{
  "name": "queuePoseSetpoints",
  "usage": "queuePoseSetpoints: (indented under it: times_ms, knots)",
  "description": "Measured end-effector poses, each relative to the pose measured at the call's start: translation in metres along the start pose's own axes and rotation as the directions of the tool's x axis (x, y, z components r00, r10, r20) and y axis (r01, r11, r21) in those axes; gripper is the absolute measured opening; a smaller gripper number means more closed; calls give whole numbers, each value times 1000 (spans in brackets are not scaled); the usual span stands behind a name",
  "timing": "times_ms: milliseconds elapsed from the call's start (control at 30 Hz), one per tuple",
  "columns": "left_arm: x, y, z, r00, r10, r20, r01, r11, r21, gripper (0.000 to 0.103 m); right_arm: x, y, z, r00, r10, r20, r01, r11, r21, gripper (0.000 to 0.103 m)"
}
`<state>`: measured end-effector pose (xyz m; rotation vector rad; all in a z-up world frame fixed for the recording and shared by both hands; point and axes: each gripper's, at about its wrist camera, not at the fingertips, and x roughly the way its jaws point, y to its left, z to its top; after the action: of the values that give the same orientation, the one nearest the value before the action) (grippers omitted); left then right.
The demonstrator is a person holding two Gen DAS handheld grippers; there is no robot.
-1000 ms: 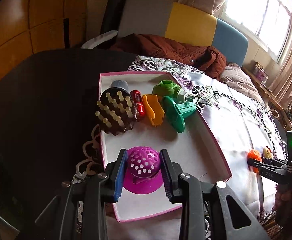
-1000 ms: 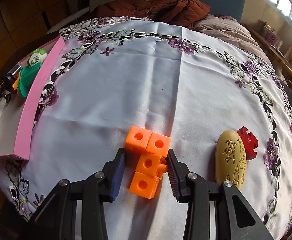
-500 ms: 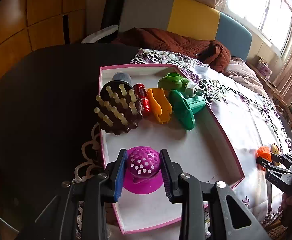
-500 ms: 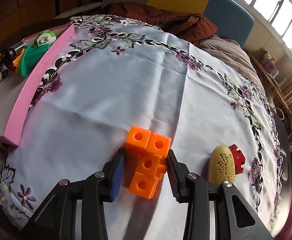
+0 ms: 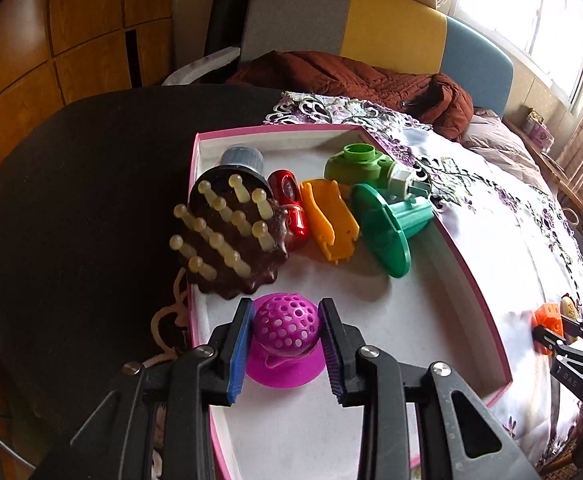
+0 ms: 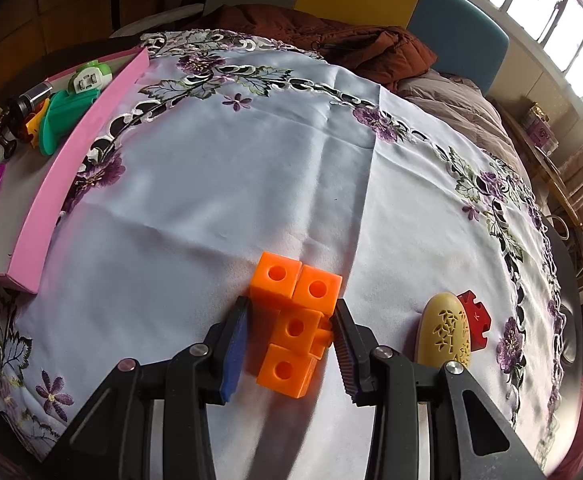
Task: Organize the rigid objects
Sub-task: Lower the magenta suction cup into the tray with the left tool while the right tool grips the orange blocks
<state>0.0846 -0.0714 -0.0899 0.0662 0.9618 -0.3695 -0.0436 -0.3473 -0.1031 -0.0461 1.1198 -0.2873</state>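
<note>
A purple perforated dome toy (image 5: 287,334) with a wide flange sits between the pads of my left gripper (image 5: 286,309), which is shut on it. It hangs just above the near part of the pink-rimmed white tray (image 5: 471,280). On the flowered white cloth (image 6: 251,168), my right gripper (image 6: 291,306) is shut on a cluster of orange cubes with holes (image 6: 287,368), whose shadow falls on the cloth below. The left wrist view shows the same right gripper (image 5: 559,340) with the orange cubes (image 5: 547,314) at its far right edge.
The tray's far half holds a brown pegged disc (image 5: 231,236), a red can (image 5: 287,204), an orange piece (image 5: 329,220), a green funnel shape (image 5: 387,232) and a light green part (image 5: 363,164). A yellow perforated oval (image 6: 445,332) and a red puzzle piece (image 6: 475,316) lie right of the cubes.
My left gripper has carried the purple toy forward and lower over the tray, nearer the brown disc. The right wrist view has rolled a little; the orange cubes stay between its pads.
</note>
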Motion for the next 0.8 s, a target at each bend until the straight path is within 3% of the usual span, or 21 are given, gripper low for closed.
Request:
queuePoseSetpoints:
  times_ms: [400,800]
  knots:
    - [13,3,-4,999,35,-15,-35,999,-2,37,1,0,-1,1000,1,1,-1,1000,3,41]
    - [-20,6,-2,997,54,46,-54,999,-3,44,0,1,-1,1000,-9,11,9,1000,-6,41]
